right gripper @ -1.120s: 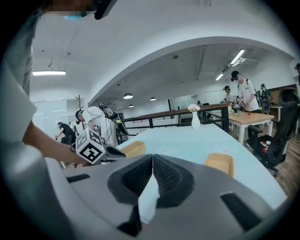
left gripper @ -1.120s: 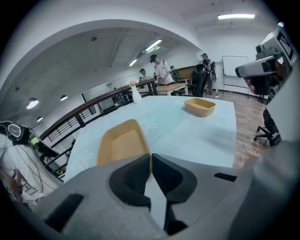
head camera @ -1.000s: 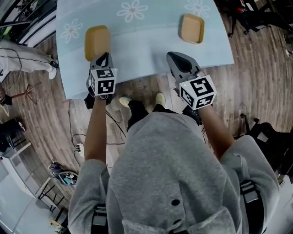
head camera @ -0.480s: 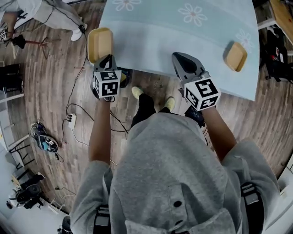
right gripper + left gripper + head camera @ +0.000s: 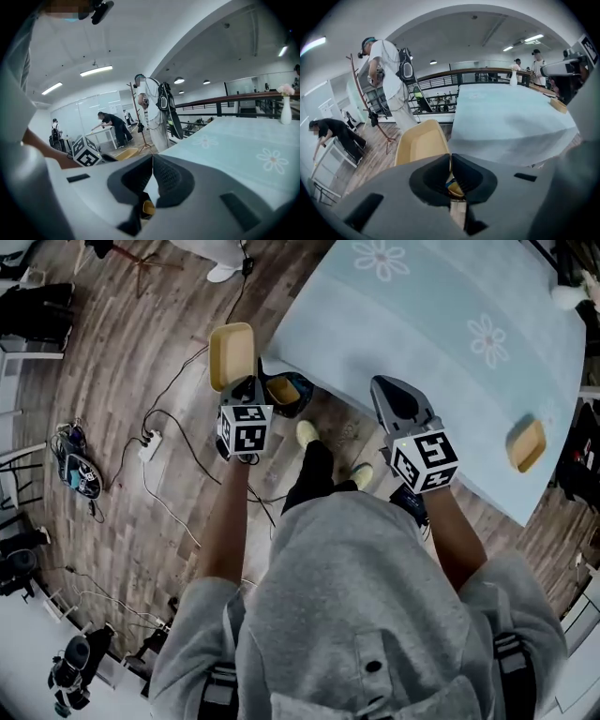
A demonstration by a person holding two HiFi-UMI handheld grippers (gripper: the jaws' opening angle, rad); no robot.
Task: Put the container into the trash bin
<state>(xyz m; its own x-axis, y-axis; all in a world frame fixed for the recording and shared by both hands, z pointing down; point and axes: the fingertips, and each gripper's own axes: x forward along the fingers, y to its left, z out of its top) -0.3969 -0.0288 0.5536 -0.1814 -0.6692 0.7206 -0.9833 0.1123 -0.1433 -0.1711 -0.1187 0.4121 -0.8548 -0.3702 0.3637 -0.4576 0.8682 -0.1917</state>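
My left gripper (image 5: 240,382) is shut on the near rim of a shallow yellow container (image 5: 232,354), which hangs over the wooden floor just past the table's corner. In the left gripper view the container (image 5: 423,143) juts out beyond the closed jaws (image 5: 450,157). A dark trash bin (image 5: 305,401) with something yellow inside stands on the floor under the table's edge, just right of that gripper. My right gripper (image 5: 388,382) hovers over the edge of the light blue tablecloth (image 5: 422,324). Its jaws (image 5: 152,157) meet with nothing between them.
A second yellow container (image 5: 527,446) lies at the table's right side. Cables and a power strip (image 5: 150,442) run across the floor at the left. My shoes (image 5: 307,432) are near the bin. A person (image 5: 389,77) and a coat stand are beyond the table.
Both grippers have swung left. The held container has left the tabletop and now hangs over the floor by the table's corner. The trash bin has come into sight.
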